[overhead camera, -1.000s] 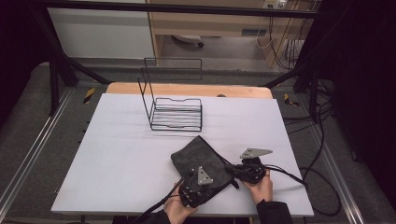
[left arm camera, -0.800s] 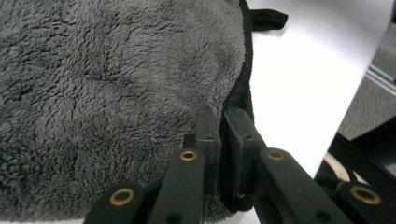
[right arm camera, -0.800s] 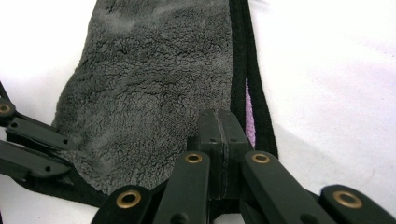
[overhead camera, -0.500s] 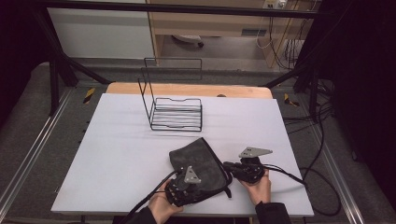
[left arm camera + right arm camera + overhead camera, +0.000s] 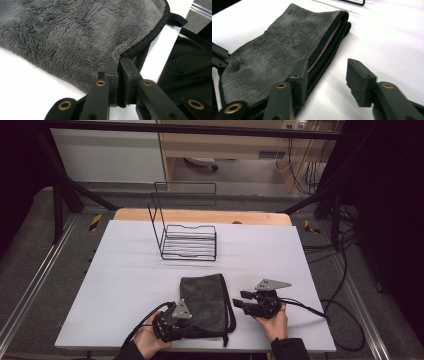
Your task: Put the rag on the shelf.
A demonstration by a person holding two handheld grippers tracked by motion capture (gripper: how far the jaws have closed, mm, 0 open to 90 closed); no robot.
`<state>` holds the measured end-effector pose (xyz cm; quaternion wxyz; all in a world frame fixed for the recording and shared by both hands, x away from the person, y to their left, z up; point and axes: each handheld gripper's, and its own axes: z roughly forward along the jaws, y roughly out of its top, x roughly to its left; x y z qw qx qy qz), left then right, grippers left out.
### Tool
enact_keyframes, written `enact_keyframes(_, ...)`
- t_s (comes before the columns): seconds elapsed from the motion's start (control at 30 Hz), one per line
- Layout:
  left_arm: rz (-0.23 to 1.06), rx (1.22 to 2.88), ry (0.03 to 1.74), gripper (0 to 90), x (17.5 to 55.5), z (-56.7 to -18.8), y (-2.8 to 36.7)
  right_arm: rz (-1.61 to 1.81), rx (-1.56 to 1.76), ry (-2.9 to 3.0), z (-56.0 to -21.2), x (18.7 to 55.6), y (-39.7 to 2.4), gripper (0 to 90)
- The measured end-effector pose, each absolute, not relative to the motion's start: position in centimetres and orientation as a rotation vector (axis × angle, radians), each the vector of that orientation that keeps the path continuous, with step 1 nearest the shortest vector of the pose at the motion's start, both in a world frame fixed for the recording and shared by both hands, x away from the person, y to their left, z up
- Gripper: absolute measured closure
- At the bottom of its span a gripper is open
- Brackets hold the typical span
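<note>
- High view: a folded grey towel (image 5: 204, 302) lies on the white table (image 5: 115, 285) near the person's edge, well apart from the black wire rack (image 5: 187, 237) that stands farther back. The left gripper (image 5: 172, 325) sits at the towel's near left corner, held in the left hand (image 5: 145, 340). The right gripper (image 5: 245, 302) rests just beside the towel's right edge, held in the right hand (image 5: 272, 322). A black strap (image 5: 231, 317) runs along the towel's right side. No brand, label or writing can be read.
- Left gripper view: adds what the high view cannot give, namely the left gripper (image 5: 119, 75) with its jaws narrow and clamped on the towel's (image 5: 75, 37) black piped hem, and a small black loop (image 5: 176, 19) at the towel's far corner.
- Right gripper view: adds the right gripper (image 5: 327, 80) with jaws standing apart, having just been opening; the left jaw lies against the towel's (image 5: 282, 50) folded edge and the right jaw over bare table, nothing pinched between them. A thin purple layer (image 5: 325, 46) shows inside the fold.
- Against the earlier frames: the towel, formerly askew, now lies squarer to the table; the left gripper has shifted left with its corner, and the right gripper is off the cloth.
</note>
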<state>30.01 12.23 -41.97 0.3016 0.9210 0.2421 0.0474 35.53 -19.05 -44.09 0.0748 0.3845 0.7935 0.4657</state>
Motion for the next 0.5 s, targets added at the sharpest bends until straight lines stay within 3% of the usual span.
enact_keyframes(0.07,0.103,2.406,0.648,78.4,29.9,-41.8,12.8,1.399,1.167,2.37,-44.1,35.6,-19.0,44.8)
enact_keyframes(0.17,0.147,2.356,0.693,58.8,29.7,-41.2,13.9,1.391,1.168,2.36,-44.0,35.5,-18.7,37.9)
enact_keyframes(0.27,0.182,2.272,0.794,46.2,30.2,-40.7,15.4,1.382,1.155,2.37,-43.9,35.6,-17.7,35.4)
enact_keyframes(0.33,0.175,2.23,0.869,45.0,30.9,-41.0,15.9,1.385,1.168,2.383,-44.0,35.6,-17.3,40.4)
enact_keyframes(0.37,0.18,2.213,0.893,40.8,31.3,-41.2,16.0,1.385,1.143,2.431,-44.1,35.6,-16.5,48.3)
enact_keyframes(0.4,0.184,2.2,0.92,40.8,31.6,-41.5,16.2,1.385,1.143,2.431,-44.1,35.6,-16.5,48.3)
enact_keyframes(0.43,0.185,2.188,0.941,37.5,31.9,-41.8,16.3,1.367,1.113,2.466,-44.4,35.4,-15.6,57.2)
enact_keyframes(0.5,0.176,2.17,0.976,35.3,32.3,-42.4,16.7,1.348,1.117,2.479,-44.6,35.3,-15.3,60.3)
